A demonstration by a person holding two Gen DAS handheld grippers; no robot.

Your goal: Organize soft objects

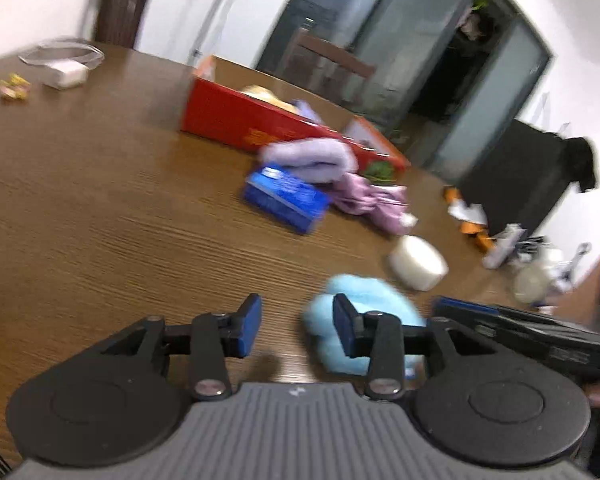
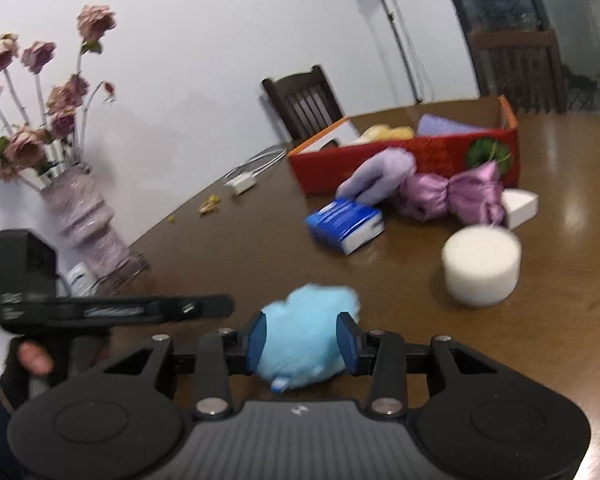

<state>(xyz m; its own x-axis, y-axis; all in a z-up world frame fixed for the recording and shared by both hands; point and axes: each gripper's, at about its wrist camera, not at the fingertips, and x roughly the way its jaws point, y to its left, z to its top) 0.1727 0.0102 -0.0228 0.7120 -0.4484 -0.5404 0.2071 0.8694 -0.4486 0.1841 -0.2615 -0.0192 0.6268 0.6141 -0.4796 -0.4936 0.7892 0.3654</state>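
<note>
Plush, a fluffy light-blue soft toy [image 2: 306, 340], sits clamped between our right gripper [image 2: 302, 345] pads above the brown wooden table [image 2: 220, 248], while our left gripper [image 1: 296, 330] hangs apart and empty beside it, farther from the red cardboard box [image 2: 412, 160] ahead.

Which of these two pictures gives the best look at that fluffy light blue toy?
The right wrist view: the blue plush toy sits whole between the right hand-held gripper's pads. The left wrist view shows it blurred, partly hidden behind a finger.
</note>
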